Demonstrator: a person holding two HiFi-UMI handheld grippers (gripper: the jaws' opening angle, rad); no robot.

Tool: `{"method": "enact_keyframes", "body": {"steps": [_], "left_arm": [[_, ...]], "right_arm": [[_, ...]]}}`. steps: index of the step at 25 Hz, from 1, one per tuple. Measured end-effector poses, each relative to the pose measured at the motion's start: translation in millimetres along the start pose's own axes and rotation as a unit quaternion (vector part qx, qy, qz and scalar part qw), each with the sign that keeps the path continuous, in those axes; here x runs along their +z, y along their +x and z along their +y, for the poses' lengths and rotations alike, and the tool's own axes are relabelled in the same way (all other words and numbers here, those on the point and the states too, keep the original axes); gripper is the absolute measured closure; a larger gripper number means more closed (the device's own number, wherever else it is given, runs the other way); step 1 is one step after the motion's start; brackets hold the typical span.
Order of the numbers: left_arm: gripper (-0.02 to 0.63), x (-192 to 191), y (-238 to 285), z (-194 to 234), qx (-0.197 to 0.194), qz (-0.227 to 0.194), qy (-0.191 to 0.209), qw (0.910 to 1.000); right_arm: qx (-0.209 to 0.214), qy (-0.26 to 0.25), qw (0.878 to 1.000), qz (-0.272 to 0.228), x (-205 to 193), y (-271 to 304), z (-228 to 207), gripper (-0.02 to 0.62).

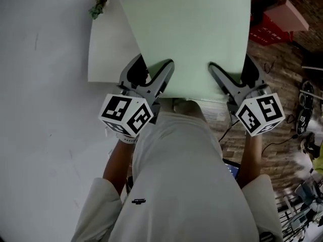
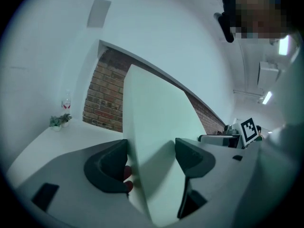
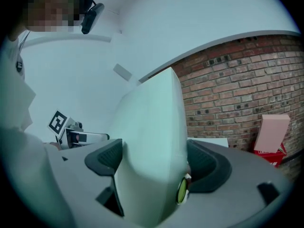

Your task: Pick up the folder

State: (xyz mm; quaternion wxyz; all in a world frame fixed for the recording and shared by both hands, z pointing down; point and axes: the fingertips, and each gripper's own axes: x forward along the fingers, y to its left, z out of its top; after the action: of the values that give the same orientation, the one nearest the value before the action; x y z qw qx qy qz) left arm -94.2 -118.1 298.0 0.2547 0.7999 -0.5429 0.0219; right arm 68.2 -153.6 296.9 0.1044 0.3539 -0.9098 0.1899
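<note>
The folder (image 1: 189,37) is a large pale green sheet, held off the white table (image 1: 40,110) by its near edge. My left gripper (image 1: 154,77) is shut on its near left part, my right gripper (image 1: 229,77) on its near right part. In the left gripper view the folder (image 2: 152,127) stands on edge between the dark jaws of the left gripper (image 2: 152,163). In the right gripper view the folder (image 3: 152,122) fills the gap of the right gripper (image 3: 154,163) in the same way. The folder's far edge rises toward the ceiling.
A white board (image 1: 108,49) lies on the table under the folder's left side. A small plant (image 1: 99,4) stands at the table's far end. A pink box (image 1: 287,14) rests on a red one by the brick wall. Cables and clutter (image 1: 308,135) cover the floor at right.
</note>
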Motion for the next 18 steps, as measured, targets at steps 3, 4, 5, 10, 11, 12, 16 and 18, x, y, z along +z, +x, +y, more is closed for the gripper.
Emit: {"method": "enact_keyframes", "body": {"steps": [3, 4, 5, 10, 11, 12, 16, 18], "left_arm": [[0.282, 17.1, -1.9, -12.1, -0.010, -0.014, 0.024, 0.9996], [0.282, 21.9, -3.3, -16.1, -0.014, -0.019, 0.032, 0.9992], [0.282, 26.5, -4.9, -20.0, -0.018, -0.023, 0.040, 0.9988], [0.282, 48.4, -12.8, -41.1, -0.031, -0.048, 0.063, 0.9964], [0.282, 53.1, -14.4, -45.8, -0.033, -0.053, 0.068, 0.9957], [0.282, 57.6, -16.2, -50.2, -0.035, -0.057, 0.074, 0.9950], [0.282, 73.1, -22.5, -60.9, -0.042, -0.073, 0.093, 0.9921], [0.282, 79.6, -24.7, -65.0, -0.046, -0.081, 0.100, 0.9907]], "right_arm": [[-0.008, -0.005, 0.999, -0.030, 14.6, -11.5, 0.9, 0.166], [-0.010, -0.007, 0.999, -0.040, 18.1, -15.8, 2.2, 0.166], [-0.013, -0.008, 0.999, -0.049, 21.5, -20.1, 3.6, 0.166], [-0.022, -0.013, 0.996, -0.084, 40.1, -41.3, 8.4, 0.164], [-0.022, -0.014, 0.996, -0.091, 44.4, -45.5, 9.1, 0.164], [-0.023, -0.015, 0.995, -0.097, 48.3, -49.7, 10.1, 0.164], [-0.026, -0.025, 0.992, -0.120, 62.4, -60.0, 14.8, 0.164], [-0.028, -0.028, 0.991, -0.129, 68.0, -64.1, 17.0, 0.164]]}}
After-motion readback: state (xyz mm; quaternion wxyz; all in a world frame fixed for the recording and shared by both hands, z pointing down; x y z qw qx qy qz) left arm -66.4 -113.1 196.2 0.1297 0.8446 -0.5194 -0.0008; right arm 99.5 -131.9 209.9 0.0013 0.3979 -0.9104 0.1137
